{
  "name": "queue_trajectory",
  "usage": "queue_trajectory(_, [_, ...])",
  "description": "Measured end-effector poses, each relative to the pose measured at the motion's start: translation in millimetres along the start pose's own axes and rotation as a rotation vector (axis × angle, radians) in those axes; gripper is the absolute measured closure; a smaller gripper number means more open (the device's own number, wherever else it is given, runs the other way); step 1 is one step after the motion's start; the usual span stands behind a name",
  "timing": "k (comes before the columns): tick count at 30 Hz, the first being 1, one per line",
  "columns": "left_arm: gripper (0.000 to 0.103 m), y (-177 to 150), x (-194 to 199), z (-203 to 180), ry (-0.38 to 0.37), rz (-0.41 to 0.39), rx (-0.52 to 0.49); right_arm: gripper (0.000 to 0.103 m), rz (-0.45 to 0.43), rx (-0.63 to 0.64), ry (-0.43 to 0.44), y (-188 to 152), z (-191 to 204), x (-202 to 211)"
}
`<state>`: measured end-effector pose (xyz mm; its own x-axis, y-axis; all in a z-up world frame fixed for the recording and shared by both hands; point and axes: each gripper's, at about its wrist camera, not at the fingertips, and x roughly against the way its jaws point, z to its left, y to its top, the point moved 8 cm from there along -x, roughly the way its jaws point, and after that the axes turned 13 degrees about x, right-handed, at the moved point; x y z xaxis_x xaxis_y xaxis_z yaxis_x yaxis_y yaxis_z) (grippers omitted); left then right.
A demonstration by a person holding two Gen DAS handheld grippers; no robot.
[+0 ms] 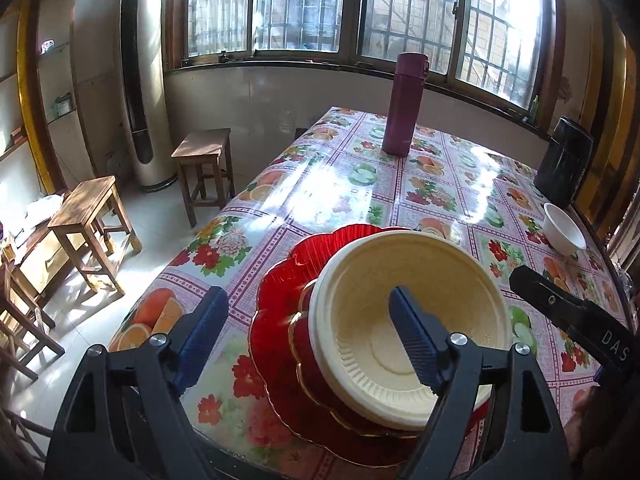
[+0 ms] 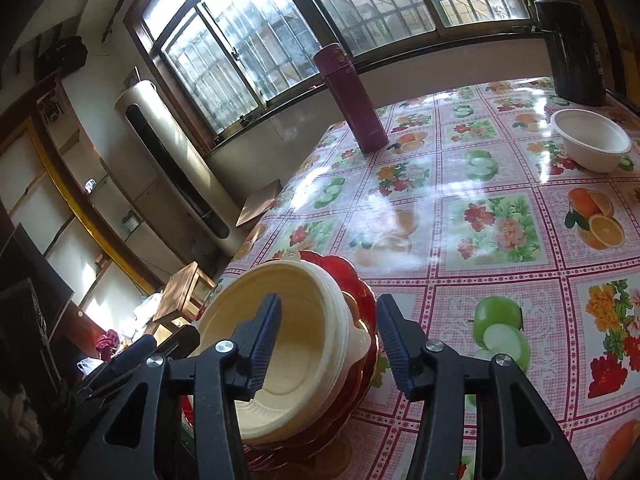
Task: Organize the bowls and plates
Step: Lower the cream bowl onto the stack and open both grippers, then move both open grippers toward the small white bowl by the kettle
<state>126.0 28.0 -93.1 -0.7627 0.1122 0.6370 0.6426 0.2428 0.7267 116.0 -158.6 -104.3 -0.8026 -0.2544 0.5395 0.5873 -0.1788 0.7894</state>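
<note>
Both grippers are spread and pinching nothing: left gripper (image 1: 308, 332) straddles the near-left rim of the cream disposable bowl (image 1: 416, 304), right gripper (image 2: 328, 344) straddles its right rim. That bowl sits nested on red scalloped plates (image 1: 280, 280) at the table's near edge. I'd guess it's light and flimsy, so pinch the rim gently. Glossy fruit-print tablecloth (image 2: 496, 200) looks slippery. Further off: white bowl (image 2: 592, 140), maroon flask (image 1: 402, 104), barred windows (image 1: 304, 4).

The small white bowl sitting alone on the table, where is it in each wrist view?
Left wrist view: the small white bowl is at the right edge, below the black container.
Right wrist view: the small white bowl is upper right, below the same container.
Shared landmark: the purple flask, upright near the window.
</note>
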Motion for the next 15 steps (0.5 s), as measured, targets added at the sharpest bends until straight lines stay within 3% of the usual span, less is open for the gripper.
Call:
queue_trajectory(5, [0.000, 6, 16, -16, -0.042, -0.049, -0.003, 0.035, -0.024, -0.099, -0.011, 3, -46, 15])
queue_trajectory(15, [0.000, -22, 38, -110, -0.143, -0.047, -0.200, 0.033, -0.034, -0.248, -0.053, -3, -143, 44])
